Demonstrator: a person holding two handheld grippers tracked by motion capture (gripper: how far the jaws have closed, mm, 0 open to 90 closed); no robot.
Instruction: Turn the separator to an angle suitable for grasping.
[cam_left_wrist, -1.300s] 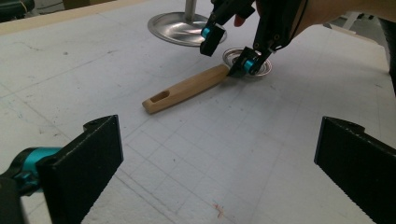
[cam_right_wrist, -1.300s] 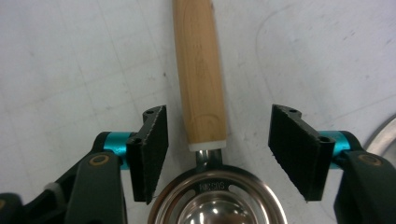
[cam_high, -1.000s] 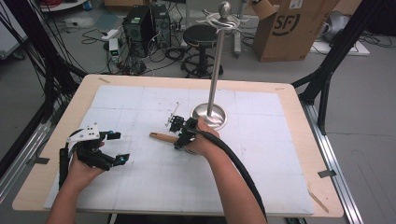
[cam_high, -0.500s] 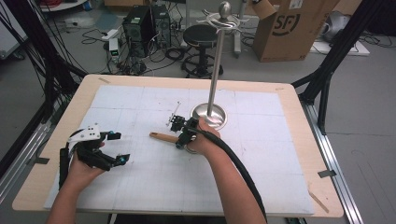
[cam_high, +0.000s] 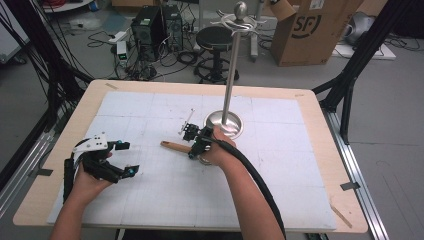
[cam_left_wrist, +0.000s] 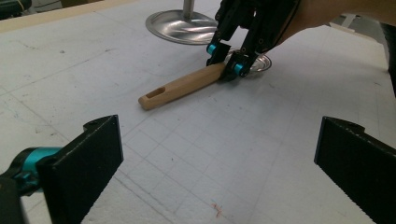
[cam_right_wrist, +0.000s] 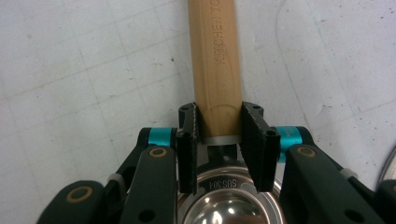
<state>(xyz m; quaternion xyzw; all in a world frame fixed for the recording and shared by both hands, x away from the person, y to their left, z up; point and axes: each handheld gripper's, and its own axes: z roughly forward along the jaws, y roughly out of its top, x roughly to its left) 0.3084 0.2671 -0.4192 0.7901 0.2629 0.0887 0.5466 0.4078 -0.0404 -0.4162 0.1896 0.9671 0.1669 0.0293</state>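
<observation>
High view shows a big table (cam_high: 320, 150) with a tall metal stand (cam_high: 226, 120) on it, and just beside the stand's round base lies a small metal scoop with a wooden handle (cam_high: 172, 146). Right gripper (cam_right_wrist: 218, 135) has just closed its jaws and squeezes that handle near the shiny bowl. Left gripper (cam_high: 124, 159) sits well apart, with its jaws wide open and holding nothing.

- The high view is looking forward and down from above the person's side of the white-gridded wooden bench (cam_high: 310, 107).
- The left gripper view is looking low across it.
- The right gripper view is sitting close above the wooden-handled steel ladle (cam_right_wrist: 215, 65), which both gripper views are sharing.
</observation>
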